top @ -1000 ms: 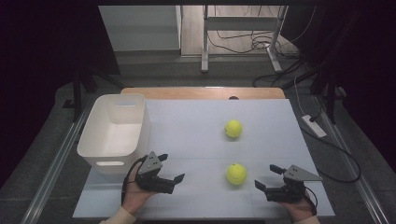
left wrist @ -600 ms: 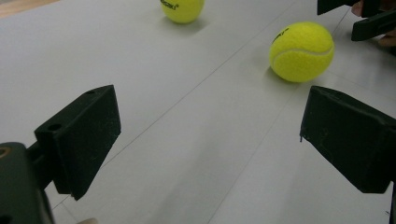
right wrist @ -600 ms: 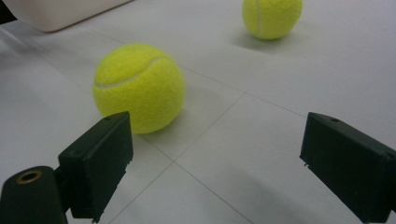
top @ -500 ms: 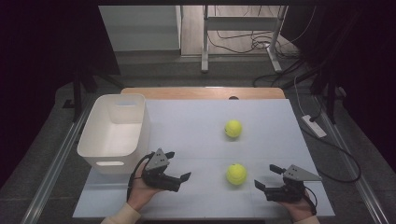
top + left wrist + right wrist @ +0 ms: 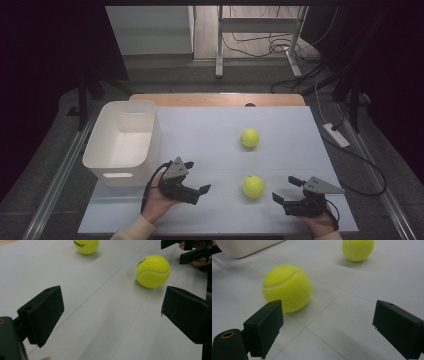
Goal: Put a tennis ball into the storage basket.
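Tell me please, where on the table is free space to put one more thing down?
The widest bare patch lies between the white bin and the far ball, reaching to the table's far edge. The strip right of both balls is also free. It is crowded at the near edge: the near ball sits between the left gripper and right gripper.

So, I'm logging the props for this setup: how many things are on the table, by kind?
Tennis balls: 2, the near one and the far one.
White bins: 1.
Total: 3.
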Tool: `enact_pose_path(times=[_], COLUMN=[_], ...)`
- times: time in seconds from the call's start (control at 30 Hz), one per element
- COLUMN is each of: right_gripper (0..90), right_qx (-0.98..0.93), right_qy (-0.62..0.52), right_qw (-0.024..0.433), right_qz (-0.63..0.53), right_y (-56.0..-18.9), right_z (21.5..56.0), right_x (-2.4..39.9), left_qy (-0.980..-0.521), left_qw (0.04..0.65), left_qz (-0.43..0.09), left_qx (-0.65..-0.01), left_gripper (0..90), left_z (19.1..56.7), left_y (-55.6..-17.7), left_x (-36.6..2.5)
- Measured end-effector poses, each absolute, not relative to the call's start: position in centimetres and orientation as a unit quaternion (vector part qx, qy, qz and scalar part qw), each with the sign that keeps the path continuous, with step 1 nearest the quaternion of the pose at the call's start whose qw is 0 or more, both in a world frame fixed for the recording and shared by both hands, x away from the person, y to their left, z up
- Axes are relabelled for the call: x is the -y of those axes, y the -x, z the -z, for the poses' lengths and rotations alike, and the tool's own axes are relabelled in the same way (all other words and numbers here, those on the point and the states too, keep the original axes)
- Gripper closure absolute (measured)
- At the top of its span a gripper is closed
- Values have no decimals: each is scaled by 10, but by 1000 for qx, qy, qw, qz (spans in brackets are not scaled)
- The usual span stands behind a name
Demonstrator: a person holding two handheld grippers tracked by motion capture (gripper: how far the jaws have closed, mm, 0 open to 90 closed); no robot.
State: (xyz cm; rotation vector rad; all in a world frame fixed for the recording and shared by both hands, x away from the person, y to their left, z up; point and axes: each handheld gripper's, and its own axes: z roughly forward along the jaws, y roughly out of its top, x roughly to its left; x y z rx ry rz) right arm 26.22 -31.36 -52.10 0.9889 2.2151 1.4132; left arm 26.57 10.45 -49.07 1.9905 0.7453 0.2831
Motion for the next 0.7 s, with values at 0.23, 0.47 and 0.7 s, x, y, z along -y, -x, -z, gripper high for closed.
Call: enact_pose_path(times=[0.23,0.47,0.7], right_gripper=[94,94,94], right_qx=[-779,-779,-779], right_qy=[-347,-348,-347], right_qw=[168,168,169], right_qz=[-495,-494,-494], right_y=[-262,-263,-263], right_z=[521,522,522], right_x=[314,314,314], left_qy=[-816,-822,-824], left_qw=[482,480,481], left_qz=[-108,-101,-96], left_qx=[-299,-290,-283], left_gripper=[45,38,38], left_z=[488,485,484], left_y=[-269,-271,-272], left_x=[-96,-86,-78])
